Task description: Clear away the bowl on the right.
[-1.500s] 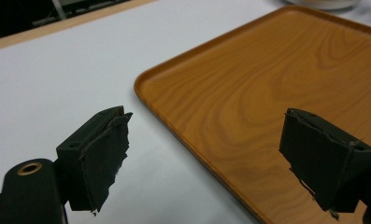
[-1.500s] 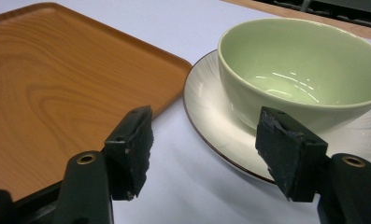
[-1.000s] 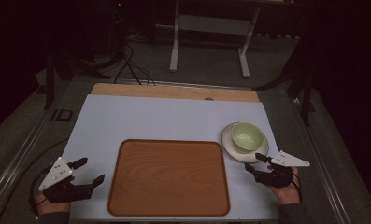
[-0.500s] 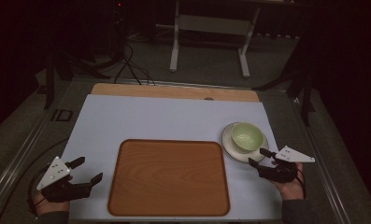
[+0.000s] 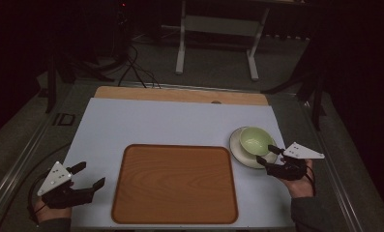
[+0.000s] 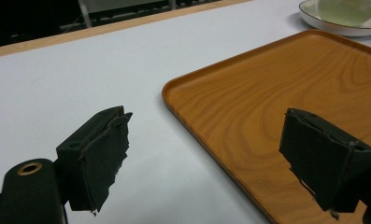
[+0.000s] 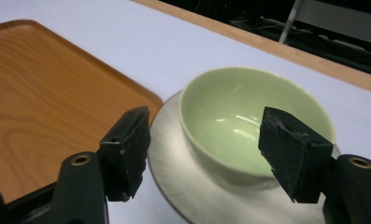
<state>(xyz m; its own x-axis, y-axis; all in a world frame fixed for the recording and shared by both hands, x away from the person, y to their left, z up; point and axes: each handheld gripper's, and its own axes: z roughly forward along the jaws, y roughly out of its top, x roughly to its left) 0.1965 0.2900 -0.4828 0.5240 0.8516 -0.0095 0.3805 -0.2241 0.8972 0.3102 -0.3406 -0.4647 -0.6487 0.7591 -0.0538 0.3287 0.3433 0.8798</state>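
Note:
A pale green bowl [image 5: 255, 140] sits on a white saucer [image 5: 240, 152] at the table's right side, empty inside [image 7: 248, 121]. My right gripper [image 5: 269, 155] is open just at the saucer's near edge, its jaws spread about as wide as the bowl, with the saucer [image 7: 192, 186] beneath them. A wooden tray [image 5: 175, 182] lies empty at the table's front middle. My left gripper [image 5: 89, 176] stands open off the tray's left edge, over bare white table; the tray's corner [image 6: 286, 93] lies between its jaws farther off.
The white table top [image 5: 170, 121] has a wooden strip [image 5: 180, 94] along its far edge. Beyond it are a white stand's legs [image 5: 216, 43] and cables on a dark floor. Metal rails run along both table sides.
My right gripper has moved forward and slightly right, up to the saucer's near edge. My left gripper shifted a little back and left.

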